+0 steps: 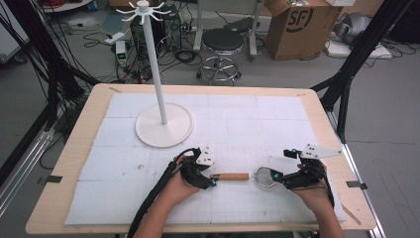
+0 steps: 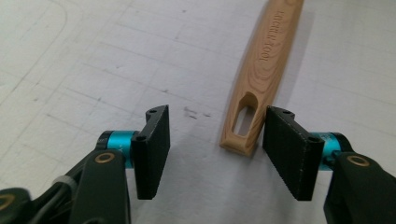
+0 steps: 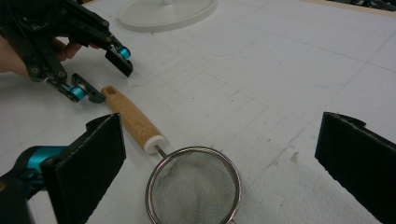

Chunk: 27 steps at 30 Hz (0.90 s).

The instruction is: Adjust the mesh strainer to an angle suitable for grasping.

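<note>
Left gripper [image 1: 214, 181], jaws parted and holding nothing, its pads flanking but not pressing the slotted butt of the small round wire-mesh strainer with a light wooden handle [image 1: 230, 176]; in the left gripper view that handle [image 2: 261, 70] lies just inside the right-hand pad and runs off toward 1 o'clock. Right gripper [image 1: 277, 174], jaws spread wide and empty, stands at 3 o'clock of the strainer bowl [image 3: 194, 186], which lies flat on the white gridded mat [image 1: 237, 124] near the table's front edge. The strainer looks light and stiff; the steel rim and thin mesh seem slippery and easily dented, so the wooden handle, mid-length or at the slot, is judged the better hold. The mesh bowl is empty. At 11 o'clock of the strainer stands a white hook stand on a round base [image 1: 164, 125], hooks bare
</note>
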Each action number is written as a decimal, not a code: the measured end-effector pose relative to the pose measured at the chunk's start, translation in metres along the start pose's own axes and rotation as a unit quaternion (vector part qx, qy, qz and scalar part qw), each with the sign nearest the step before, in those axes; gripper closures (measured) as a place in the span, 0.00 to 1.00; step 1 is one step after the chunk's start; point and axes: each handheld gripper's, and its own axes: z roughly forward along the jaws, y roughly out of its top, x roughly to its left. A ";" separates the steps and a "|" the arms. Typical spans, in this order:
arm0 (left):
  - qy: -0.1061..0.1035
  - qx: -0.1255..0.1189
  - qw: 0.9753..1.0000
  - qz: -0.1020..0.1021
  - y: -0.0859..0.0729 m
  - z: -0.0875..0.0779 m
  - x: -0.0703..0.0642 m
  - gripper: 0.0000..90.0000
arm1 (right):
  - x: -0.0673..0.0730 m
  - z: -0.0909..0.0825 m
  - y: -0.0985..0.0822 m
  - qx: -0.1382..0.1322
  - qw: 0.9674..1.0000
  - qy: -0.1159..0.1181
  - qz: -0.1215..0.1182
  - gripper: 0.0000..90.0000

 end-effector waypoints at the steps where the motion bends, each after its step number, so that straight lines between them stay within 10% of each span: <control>1: 0.000 0.000 1.000 -0.005 0.000 0.000 0.002 0.45 | 0.000 0.000 0.000 0.000 1.000 0.001 0.000 0.01; 16: 0.009 -0.012 0.999 -0.042 -0.002 -0.001 0.012 0.39 | 0.000 0.001 0.000 0.004 1.000 -0.001 0.003 0.01; 27: -0.003 -0.047 0.998 -0.050 -0.007 -0.035 0.010 0.27 | 0.001 0.001 0.000 0.004 1.000 0.001 0.000 0.01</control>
